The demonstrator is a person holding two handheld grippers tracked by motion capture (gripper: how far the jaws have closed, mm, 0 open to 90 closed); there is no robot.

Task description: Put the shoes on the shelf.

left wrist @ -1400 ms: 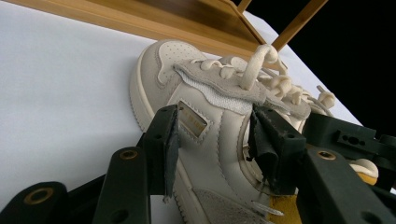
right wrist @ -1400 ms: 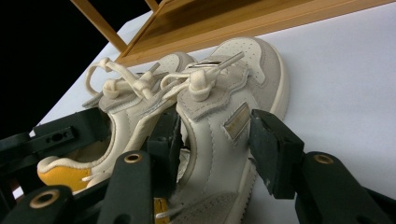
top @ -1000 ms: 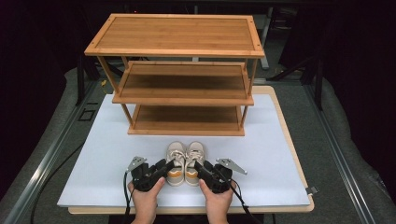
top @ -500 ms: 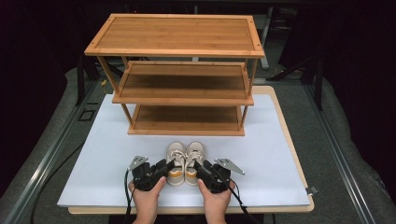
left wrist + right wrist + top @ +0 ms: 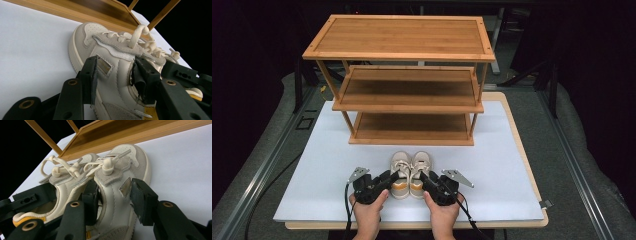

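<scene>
Two small cream shoes stand side by side, toes toward the rack: the left shoe (image 5: 400, 162) (image 5: 117, 72) and the right shoe (image 5: 421, 161) (image 5: 115, 195). Both have orange at the heel. My left gripper (image 5: 393, 179) (image 5: 116, 77) is shut on the left shoe's outer wall, one jaw outside and one in the opening. In the same way my right gripper (image 5: 426, 179) (image 5: 113, 200) is shut on the outer wall of the right shoe. Both shoes rest on the white mat (image 5: 512, 165).
A wooden shoe rack (image 5: 412, 95) with three bare shelves stands just beyond the shoes; its bottom shelf (image 5: 412, 127) sits low on the mat. The table's front edge (image 5: 412, 225) lies just under the person's hands. Dark floor surrounds the table.
</scene>
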